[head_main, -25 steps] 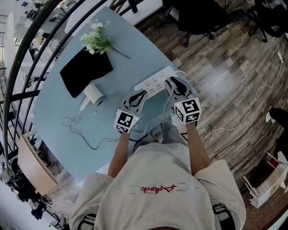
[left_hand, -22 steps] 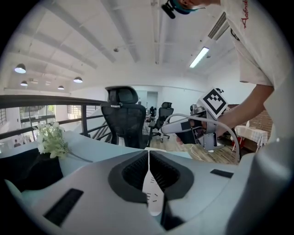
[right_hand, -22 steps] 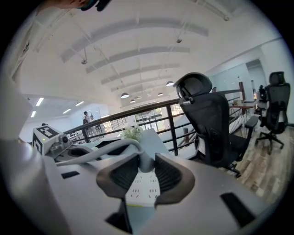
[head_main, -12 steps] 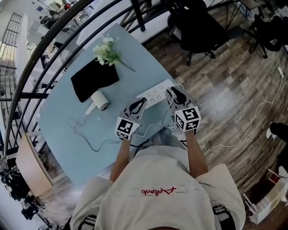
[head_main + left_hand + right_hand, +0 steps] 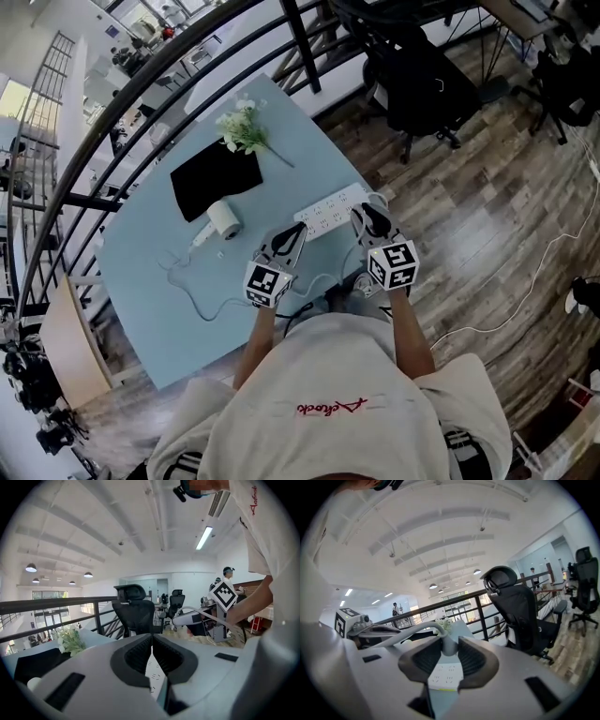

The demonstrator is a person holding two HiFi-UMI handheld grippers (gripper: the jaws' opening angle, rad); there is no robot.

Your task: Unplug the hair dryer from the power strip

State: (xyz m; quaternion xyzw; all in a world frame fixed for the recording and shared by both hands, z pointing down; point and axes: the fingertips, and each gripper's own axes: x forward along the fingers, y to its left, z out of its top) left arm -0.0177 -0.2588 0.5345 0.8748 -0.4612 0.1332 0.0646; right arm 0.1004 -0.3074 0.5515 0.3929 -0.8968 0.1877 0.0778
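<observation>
The white power strip lies on the light blue table near its right edge. A white hair dryer rests further left, and its thin cable loops over the table toward me. My right gripper hovers by the strip's right end, shut on the white plug. From the plug the cable arcs away to the left. The strip shows below the plug, apart from it. My left gripper is shut and empty, just in front of the strip.
A black mat and a small bunch of flowers lie at the table's far side. A dark railing curves behind the table. A black office chair stands on the wooden floor to the right.
Both grippers have risen a little above the table, the right one still closed on the plug. The head view has shifted, so the table sits further right in the picture.
</observation>
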